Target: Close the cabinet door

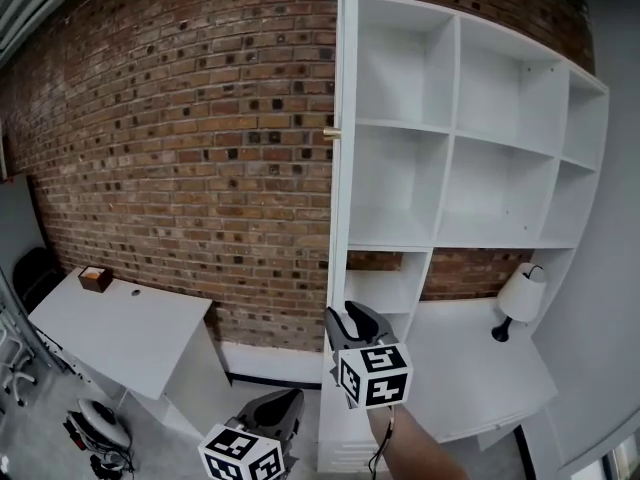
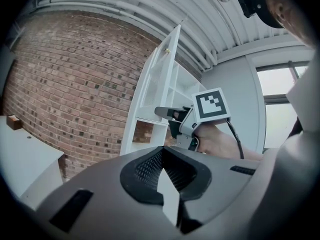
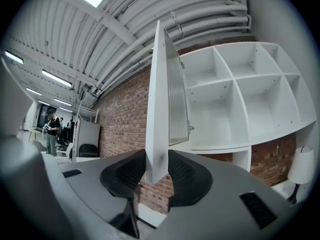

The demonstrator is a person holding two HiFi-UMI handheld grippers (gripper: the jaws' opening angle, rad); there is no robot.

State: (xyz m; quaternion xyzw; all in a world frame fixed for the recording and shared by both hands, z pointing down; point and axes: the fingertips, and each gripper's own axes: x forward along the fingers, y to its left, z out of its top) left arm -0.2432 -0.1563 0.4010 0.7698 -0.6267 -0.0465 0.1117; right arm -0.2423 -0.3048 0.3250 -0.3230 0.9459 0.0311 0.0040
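The white shelf unit (image 1: 452,133) fills the right of the head view, and all its compartments are bare to sight. The cabinet door (image 1: 347,118) hangs at the unit's left side and sticks straight out from its front, edge-on to the head camera, fully open. As I judge it, none of the closing is done.

The right gripper (image 3: 156,156) is level at the door's lower free corner, out in front of the unit. Its jaws are apart, with the door's edge between the pads and close to both, though I see no firm squeeze. The left gripper (image 2: 161,151) hangs lower and further out from the unit, jaws together on nothing. A small brass knob (image 1: 331,134) sits partway up the door.

What is left is the whole swing — the door must be brought round until it lies flat against the unit's left column.
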